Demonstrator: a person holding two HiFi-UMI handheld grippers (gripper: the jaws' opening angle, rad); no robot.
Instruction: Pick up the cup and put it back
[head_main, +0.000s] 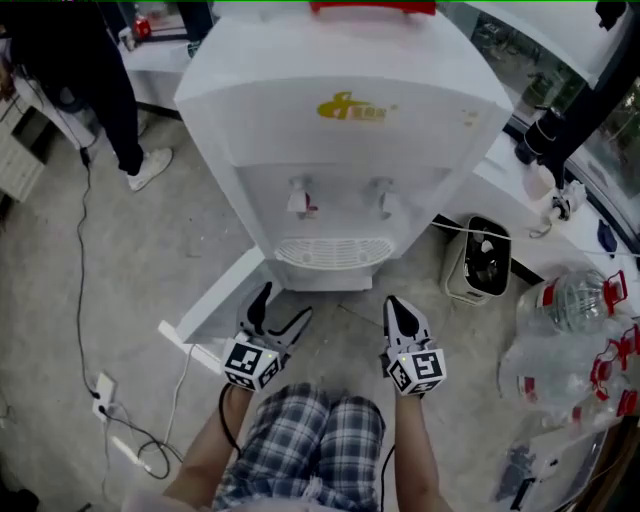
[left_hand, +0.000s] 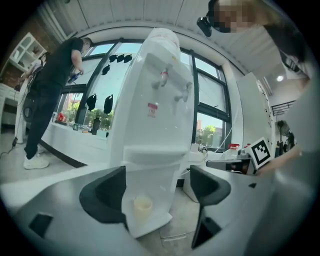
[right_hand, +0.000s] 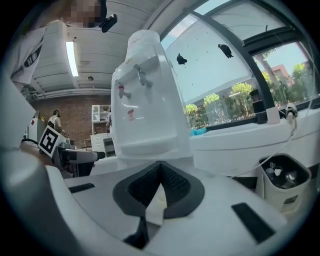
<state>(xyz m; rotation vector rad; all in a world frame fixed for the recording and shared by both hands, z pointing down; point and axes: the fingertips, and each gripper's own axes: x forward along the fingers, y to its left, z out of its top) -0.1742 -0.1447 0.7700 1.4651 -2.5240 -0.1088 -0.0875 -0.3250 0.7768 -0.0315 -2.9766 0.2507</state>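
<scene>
Cup (left_hand: 143, 204): small, pale cream, round, open at the top, upright; plain matte wall, no handle visible.
Cup location: low at the foot of the water dispenser (head_main: 340, 130), in its bottom recess on a white panel; only the left gripper view shows it clearly, framed between that gripper's jaws and well apart from them.
Left hand-held gripper (head_main: 283, 305): jaws stand wide apart, nothing touches the pads; pads are dark, rounded and matte on a smooth grey body.
Right hand-held gripper (head_main: 400, 305): jaws closed, tips meeting in a point; pads show a fine dotted rubber texture; nothing is clamped.
Marker cube (head_main: 252, 362): black-and-white square patterns on flat faces, one cube on each gripper.
Water dispenser body: white glossy plastic, boxy with rounded edges, a yellow logo on the front.
Taps (head_main: 303, 197): two short white spouts side by side, the left with a red mark.
Drip grille (head_main: 333, 252): white, slotted, curved, below the taps.
Lower door (head_main: 222, 300): flat white panel, swung open toward the left gripper.
Floor (head_main: 130, 290): grey, speckled, hard.
Bin (head_main: 480, 262): small, white, dark opening, right of the dispenser.
Bottles (head_main: 570, 330): large, clear, ribbed plastic with red fittings, at the right edge.
Shorts (head_main: 305, 440): checked cloth, on the person holding the grippers.
</scene>
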